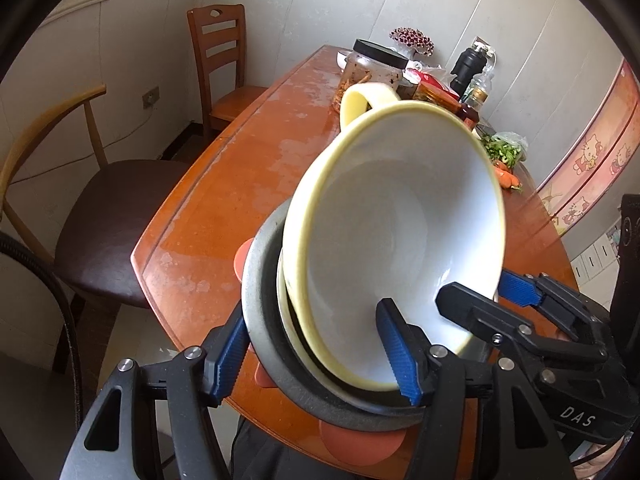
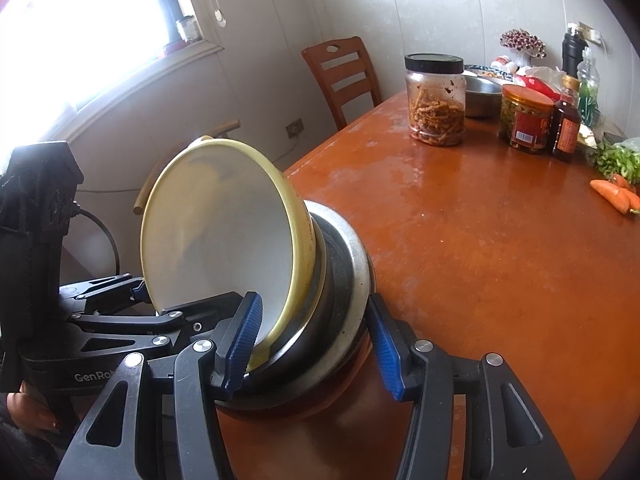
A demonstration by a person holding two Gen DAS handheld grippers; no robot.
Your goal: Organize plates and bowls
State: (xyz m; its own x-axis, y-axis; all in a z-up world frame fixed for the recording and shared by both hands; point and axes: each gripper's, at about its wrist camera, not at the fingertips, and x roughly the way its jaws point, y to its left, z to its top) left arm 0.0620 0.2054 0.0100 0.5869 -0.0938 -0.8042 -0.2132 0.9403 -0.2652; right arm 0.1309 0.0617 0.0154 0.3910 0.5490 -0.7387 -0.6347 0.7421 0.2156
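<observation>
Orange-brown lacquered wood, worn pale in patches, covers the bench (image 2: 460, 240), which fills most of both wrist views. At its near edge stands a stack of dishes: a cream-rimmed white bowl (image 1: 400, 240) tilted steeply on its side, resting in a dark metal bowl (image 1: 264, 320) with a grey rim, over orange-red plates (image 1: 356, 446) that peek out underneath.

The left gripper (image 1: 316, 352) has its jaws around the near rim of the stack, one blue pad outside the metal bowl and the other inside the white bowl. The pads look to be touching those walls, though how firmly they press is unclear. The right gripper (image 2: 316, 344) does the same from the other side, one pad inside the white bowl and one beside the outer wall of the metal bowl; whether that outer pad touches is hard to tell.

At the far end of the bench stand a black-lidded jar (image 2: 435, 100) of reddish pickles, a red-labelled jar (image 2: 524, 120), a dark sauce bottle (image 2: 565, 130), a metal basin (image 2: 482, 96), a black flask (image 2: 573, 54), greens (image 2: 616, 160) and carrots (image 2: 616, 196).

A brown slatted wooden chair (image 2: 344, 76) stands against the pale panelled wall (image 2: 440, 8). A second chair (image 1: 108, 208) with a dark seat sits at the bench's left side. A bright window (image 2: 80, 20) is at the left.
</observation>
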